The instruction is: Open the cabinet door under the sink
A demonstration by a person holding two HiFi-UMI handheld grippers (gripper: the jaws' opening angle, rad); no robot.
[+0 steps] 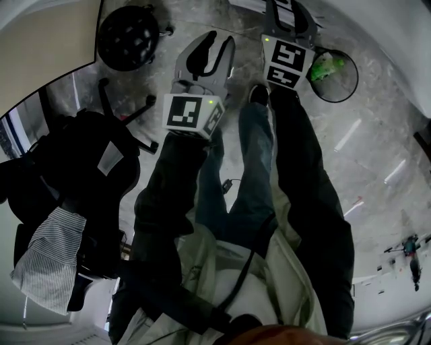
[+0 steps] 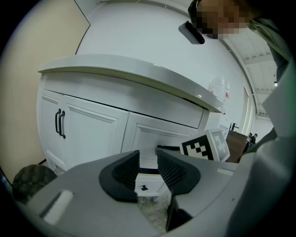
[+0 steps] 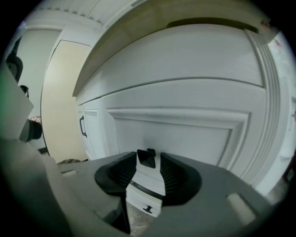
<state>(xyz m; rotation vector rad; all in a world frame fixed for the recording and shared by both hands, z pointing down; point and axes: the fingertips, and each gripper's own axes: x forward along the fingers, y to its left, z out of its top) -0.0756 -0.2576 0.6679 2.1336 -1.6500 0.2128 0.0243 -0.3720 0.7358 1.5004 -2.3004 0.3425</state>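
A white cabinet with panelled doors (image 2: 88, 132) stands under a white countertop (image 2: 129, 74). Paired black handles (image 2: 60, 124) sit on its left door. In the right gripper view one door panel (image 3: 185, 134) fills the picture, close up. My right gripper (image 3: 148, 156) is open, and a small black handle piece (image 3: 147, 159) shows in the gap between its fingertips; whether they touch it I cannot tell. My left gripper (image 2: 148, 155) is open and empty, further from the cabinet. In the head view both grippers, left (image 1: 205, 50) and right (image 1: 289, 17), are held out over the floor.
A low white part with a small black knob (image 3: 147, 209) sits at the cabinet's foot. An office chair draped with dark and striped clothing (image 1: 81, 195) stands left. A black round seat (image 1: 128, 37) is at the far left, and a black ring with something green inside (image 1: 330, 67) at the right.
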